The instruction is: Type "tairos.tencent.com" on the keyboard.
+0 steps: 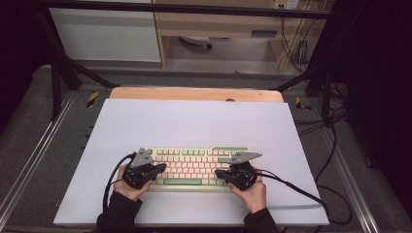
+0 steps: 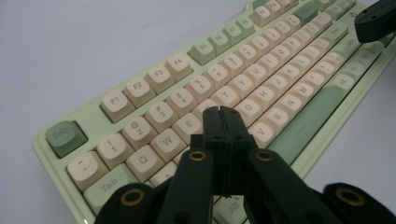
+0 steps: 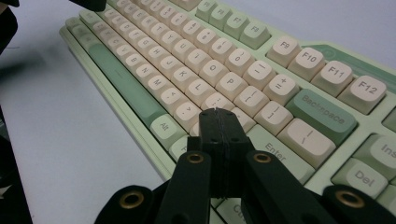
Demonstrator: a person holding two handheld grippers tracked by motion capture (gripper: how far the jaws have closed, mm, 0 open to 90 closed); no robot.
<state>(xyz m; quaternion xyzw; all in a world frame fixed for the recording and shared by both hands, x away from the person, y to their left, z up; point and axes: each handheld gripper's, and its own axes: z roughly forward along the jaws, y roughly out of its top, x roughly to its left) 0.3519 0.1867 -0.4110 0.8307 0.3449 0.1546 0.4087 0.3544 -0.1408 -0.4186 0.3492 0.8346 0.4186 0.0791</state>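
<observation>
White tabletop (image 1: pixel 194 121); keyboard (image 1: pixel 194 167) beneath closed fingers (image 2: pixel 212 128)

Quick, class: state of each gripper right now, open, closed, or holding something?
Left gripper: closed, jaws pressed together, holding nothing, over the keyboard's left keys.
Right gripper: closed, jaws together, holding nothing, over the keys near Enter.
</observation>
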